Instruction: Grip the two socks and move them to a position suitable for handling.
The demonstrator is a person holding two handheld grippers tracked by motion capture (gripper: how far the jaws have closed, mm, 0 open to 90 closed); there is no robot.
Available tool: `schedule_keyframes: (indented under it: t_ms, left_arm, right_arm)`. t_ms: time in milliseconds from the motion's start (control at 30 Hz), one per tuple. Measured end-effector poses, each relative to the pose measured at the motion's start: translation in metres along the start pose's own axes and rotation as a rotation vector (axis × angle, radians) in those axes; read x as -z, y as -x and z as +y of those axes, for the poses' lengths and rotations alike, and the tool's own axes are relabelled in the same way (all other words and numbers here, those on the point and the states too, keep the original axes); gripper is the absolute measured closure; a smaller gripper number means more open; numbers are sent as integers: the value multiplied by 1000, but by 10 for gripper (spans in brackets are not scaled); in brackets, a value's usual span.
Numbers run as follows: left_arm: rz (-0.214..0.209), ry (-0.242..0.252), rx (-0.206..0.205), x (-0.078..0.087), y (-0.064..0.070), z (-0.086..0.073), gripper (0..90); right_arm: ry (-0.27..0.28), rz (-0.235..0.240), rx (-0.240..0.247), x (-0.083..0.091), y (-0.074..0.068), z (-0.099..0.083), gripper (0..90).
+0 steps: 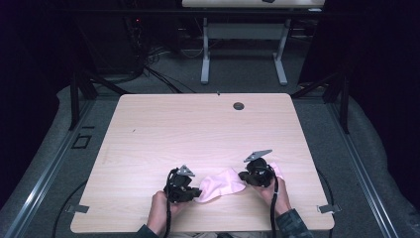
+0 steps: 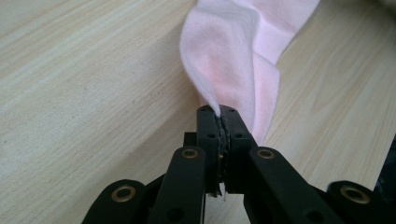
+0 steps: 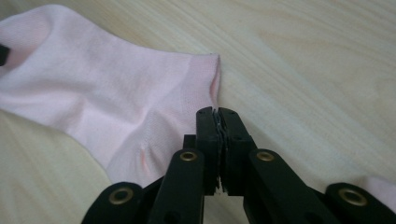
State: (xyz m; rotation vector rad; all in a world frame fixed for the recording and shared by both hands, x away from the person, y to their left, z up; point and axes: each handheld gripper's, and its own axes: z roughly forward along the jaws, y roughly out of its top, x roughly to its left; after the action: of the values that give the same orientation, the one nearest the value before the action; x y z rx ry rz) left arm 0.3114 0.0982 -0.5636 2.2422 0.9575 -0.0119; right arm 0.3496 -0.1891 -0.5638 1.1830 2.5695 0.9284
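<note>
Evidently both grippers, left [image 2: 219, 112] and right [image 3: 217, 113], are clenched on opposite ends of the pink sock [image 1: 221, 184], low centre, to stretch it flat.

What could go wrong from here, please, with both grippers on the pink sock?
1. The left gripper pinches only a thin edge of the pink sock, so a pull could slip it free.
2. The right gripper has its jaws shut at the sock's edge with little fabric visibly caught, so it may lose its hold.
3. The sock lies near the table front edge and might slide off.
</note>
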Motion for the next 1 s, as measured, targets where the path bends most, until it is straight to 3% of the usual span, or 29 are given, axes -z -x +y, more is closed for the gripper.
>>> schedule_keyframes:
  t_ms: [200,233,467,600,633,700,867,1000]
  left_arm:
    - [-33,9,21,8,-6,-2,883]
    - [-37,7,20,9,-6,-3,883]
    - [-75,-10,18,15,-1,-11,883]
    - [-67,-20,1,16,4,-17,876]
    - [-65,-18,3,16,5,-17,817]
    - [-51,-13,-3,17,5,-17,785]
    - [-6,28,-7,26,3,-18,477]
    - [66,64,1,36,-4,-21,283]
  right_arm:
    - [-6,29,-17,19,-8,-13,899]
    - [2,28,-37,24,-13,-17,899]
    - [-8,47,-47,44,-29,-37,900]
    - [4,65,-65,49,-36,-49,896]
    - [4,63,-61,49,-36,-51,893]
    - [-3,68,-61,47,-36,-53,885]
    - [65,83,-90,57,-29,-57,680]
    - [110,61,-95,72,-19,-57,526]
